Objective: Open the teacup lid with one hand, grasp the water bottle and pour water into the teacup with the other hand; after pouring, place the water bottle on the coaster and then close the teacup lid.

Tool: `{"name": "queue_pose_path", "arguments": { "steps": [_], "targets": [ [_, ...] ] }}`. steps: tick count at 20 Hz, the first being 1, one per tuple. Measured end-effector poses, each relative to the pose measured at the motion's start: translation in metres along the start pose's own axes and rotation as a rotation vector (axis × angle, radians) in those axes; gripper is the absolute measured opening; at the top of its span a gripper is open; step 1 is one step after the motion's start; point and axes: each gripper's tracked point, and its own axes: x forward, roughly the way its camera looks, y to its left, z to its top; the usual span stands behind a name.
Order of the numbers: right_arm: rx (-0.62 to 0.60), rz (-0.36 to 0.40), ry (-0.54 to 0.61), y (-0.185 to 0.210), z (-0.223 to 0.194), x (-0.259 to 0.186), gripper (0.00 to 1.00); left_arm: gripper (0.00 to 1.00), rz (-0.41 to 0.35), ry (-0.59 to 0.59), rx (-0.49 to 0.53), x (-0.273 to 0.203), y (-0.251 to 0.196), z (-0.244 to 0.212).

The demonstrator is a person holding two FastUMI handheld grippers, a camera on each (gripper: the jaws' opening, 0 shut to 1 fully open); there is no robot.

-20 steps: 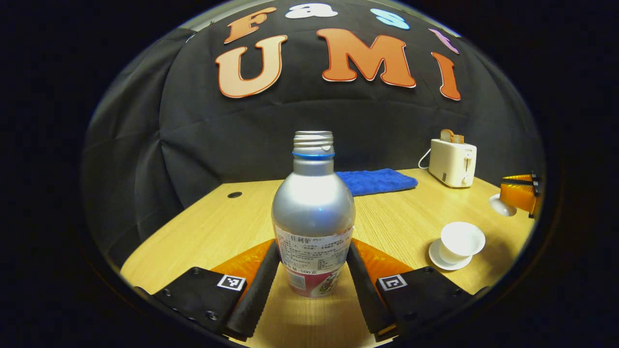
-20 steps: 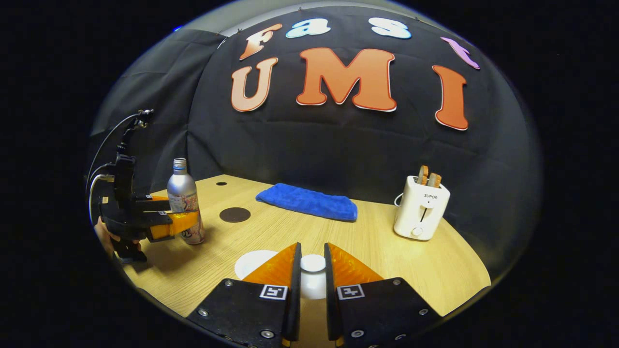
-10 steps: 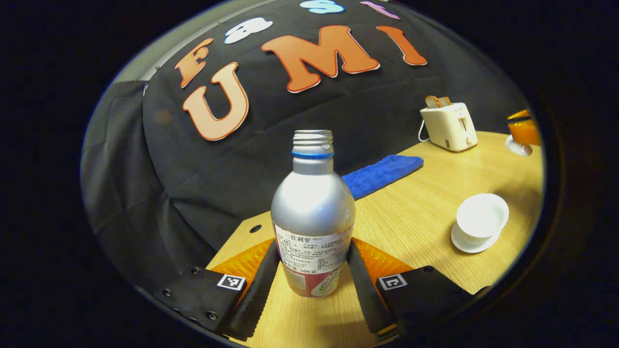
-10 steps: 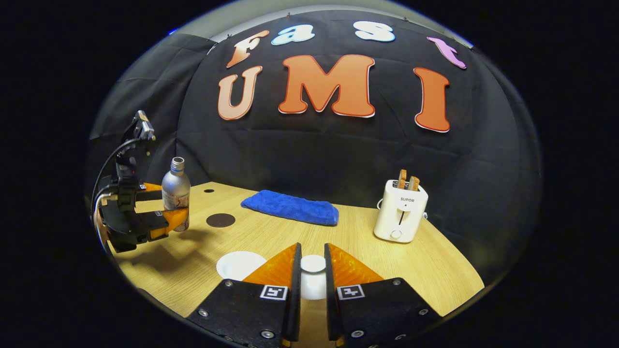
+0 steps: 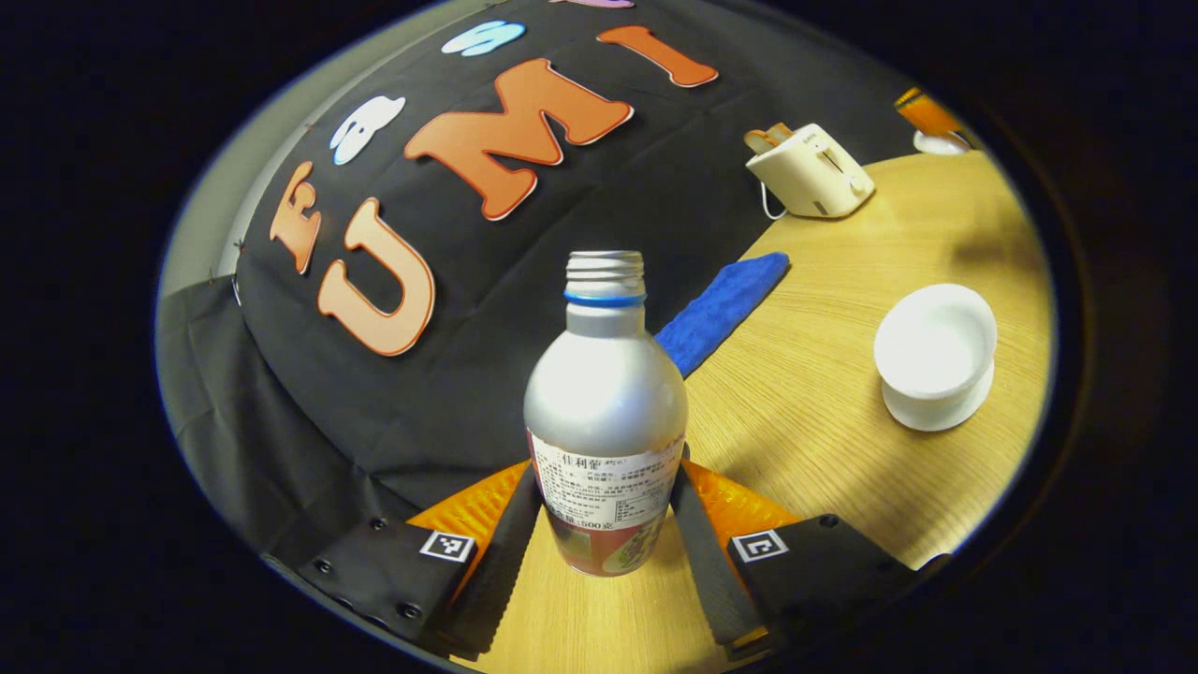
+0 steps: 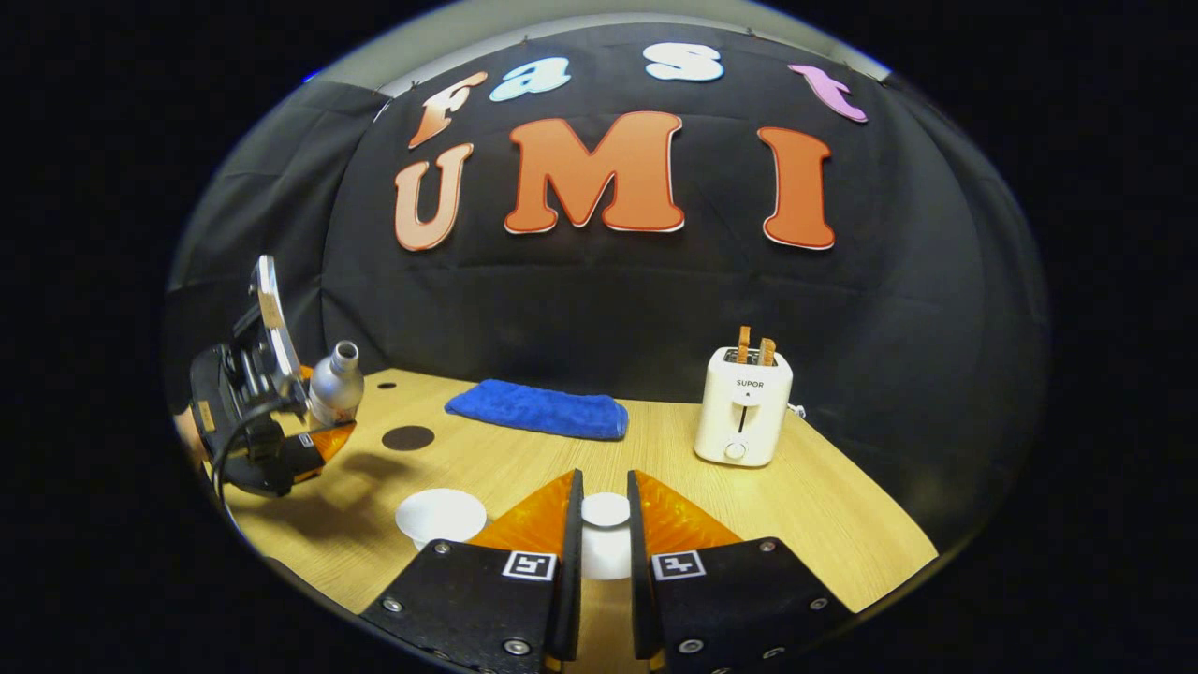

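since a second ago my left tool (image 5: pixel 604 548) has lifted the water bottle (image 5: pixel 606 412) off the bench (image 5: pixel 824 393) and tipped it toward the teacup (image 5: pixel 936 351); from the right gripper view the bottle (image 6: pixel 334 393) now leans over, clear of the wood, beside the dark round coaster (image 6: pixel 408 437).

both left fingers press the bottle's lower body across the paper label. it's smooth metal, stiff, probably slippery, and uncapped with bare threads, so i judge the weight will shift as water runs. low on the label seems the right hold.

the teacup is thin white porcelain, open, on its saucer, likely fragile.

my right tool (image 6: pixel 604 524) is nearly closed, both fingers gripping the knob of the white teacup lid (image 6: pixel 606 510), held near the cup (image 6: pixel 440 515). small, glazed, easy to chip.
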Motion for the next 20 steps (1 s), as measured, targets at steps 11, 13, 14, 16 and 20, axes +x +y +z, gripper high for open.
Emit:
{"name": "queue_pose_path", "arguments": {
  "steps": [11, 13, 14, 16, 20],
  "targets": [
    [0.007, -0.033, -0.036, -0.017, 0.007, -0.009, 0.23, 0.81, 0.045, -0.042, 0.31, -0.008, -0.018, 0.007],
    [0.003, -0.038, -0.04, -0.018, 0.009, -0.01, 0.23, 0.82, 0.063, -0.053, 0.36, -0.008, -0.018, 0.007],
    [0.002, -0.042, -0.042, -0.02, 0.008, -0.012, 0.23, 0.87, 0.069, -0.058, 0.385, -0.008, -0.019, 0.007],
    [0.003, -0.043, -0.047, -0.02, 0.009, -0.014, 0.23, 0.84, 0.086, -0.067, 0.433, -0.009, -0.02, 0.01],
    [0.009, -0.045, -0.055, -0.022, 0.011, -0.017, 0.23, 0.84, 0.101, -0.062, 0.507, -0.009, -0.02, 0.009]
  ]
}}
